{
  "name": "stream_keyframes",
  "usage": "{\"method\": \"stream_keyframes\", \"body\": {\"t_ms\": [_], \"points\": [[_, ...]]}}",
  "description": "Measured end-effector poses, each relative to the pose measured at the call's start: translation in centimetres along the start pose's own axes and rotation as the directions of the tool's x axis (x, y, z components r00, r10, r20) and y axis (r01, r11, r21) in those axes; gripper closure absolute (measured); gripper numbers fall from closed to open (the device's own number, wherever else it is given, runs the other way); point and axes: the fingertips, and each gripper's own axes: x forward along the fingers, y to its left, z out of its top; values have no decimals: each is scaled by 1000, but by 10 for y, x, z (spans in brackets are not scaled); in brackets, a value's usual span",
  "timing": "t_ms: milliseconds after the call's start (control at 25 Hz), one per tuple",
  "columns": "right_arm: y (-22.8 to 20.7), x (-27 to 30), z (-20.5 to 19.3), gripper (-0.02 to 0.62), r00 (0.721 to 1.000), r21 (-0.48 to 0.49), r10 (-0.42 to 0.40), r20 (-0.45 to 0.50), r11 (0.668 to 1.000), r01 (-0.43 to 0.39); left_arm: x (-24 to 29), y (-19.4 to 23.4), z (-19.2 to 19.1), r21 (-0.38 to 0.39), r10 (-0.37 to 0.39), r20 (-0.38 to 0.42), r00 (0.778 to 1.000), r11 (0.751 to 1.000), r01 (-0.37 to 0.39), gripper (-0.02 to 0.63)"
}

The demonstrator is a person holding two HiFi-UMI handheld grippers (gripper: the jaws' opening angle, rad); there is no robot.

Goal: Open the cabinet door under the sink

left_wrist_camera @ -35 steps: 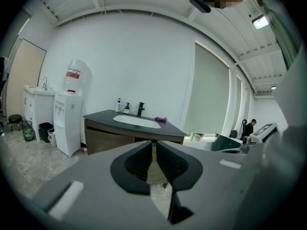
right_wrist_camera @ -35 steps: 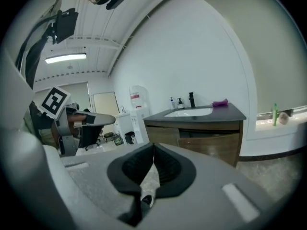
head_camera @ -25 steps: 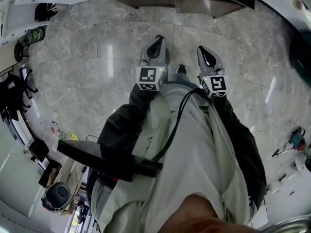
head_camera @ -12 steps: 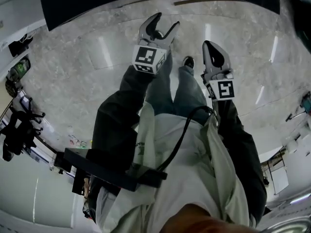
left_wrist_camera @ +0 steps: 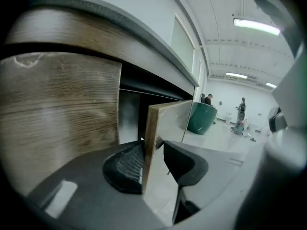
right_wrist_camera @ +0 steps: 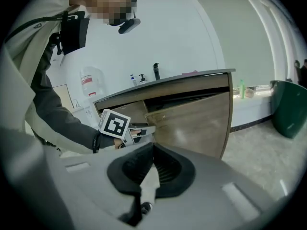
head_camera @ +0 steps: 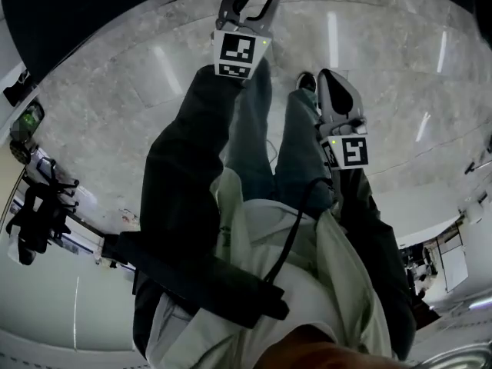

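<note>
The cabinet door [right_wrist_camera: 192, 119] hangs under the countertop [right_wrist_camera: 192, 76] at the cabinet's R end. It is already ajar: its free edge stands out from the front, w/ a dark gap showing behind it and along its top. A faucet [right_wrist_camera: 156, 71] and small bottles [right_wrist_camera: 135, 78] stand at the countertop's back edge, and a green bin [right_wrist_camera: 289, 108] sits on the floor well off past the cabinet's R end.

The person's L gripper [left_wrist_camera: 153, 145] is at the door's free edge, near its top corner. The jaws are partly apart and straddle the thickness of the door, and they have just been closing in on it. In the L gripper view the ribbed pad on the cabinet side lies against the edge. The other jaw sits just beside the door's glossy outer face w/ what looks like a thin sliver btwn them, so no firm clamp can be made out. In that view a closed wood-grain front [left_wrist_camera: 57, 109] fills the side next to the opening.

The R gripper [right_wrist_camera: 152, 150] has its jaws closed pad to pad w/ nothing btwn them. In the head view it hangs beside the person's leg over the grey marble floor [head_camera: 115, 91], well apart from the door and lower in that view than the L one. A dark sleeve [head_camera: 184, 160] runs up to the L gripper's marker cube.
</note>
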Motion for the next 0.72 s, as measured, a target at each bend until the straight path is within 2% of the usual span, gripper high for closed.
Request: {"method": "stream_keyframes", "body": {"t_ms": [120,240,520,600,720], "points": [[-8,-7,-16,594,1000,13,-14,5,1000,14,-5,-1,-1,-9,65,17,998,998,-65,472],[-15,-5,-37,594,1000,0,7,2,1000,-7,-13,-6,-5,-16,122,29,992,992,-121,469],[-53,0,-88,594,999,-3,47,-8,999,-47,-37,-61,-19,12,170,57,984,985,-171,485],[-64,0,-100,594,999,-17,48,-3,999,-48,-42,-75,-23,-7,207,62,976,978,-207,485],[-79,-6,-119,594,998,-38,54,-15,998,-55,-49,-87,-27,-51,285,104,953,958,-281,483]]}}
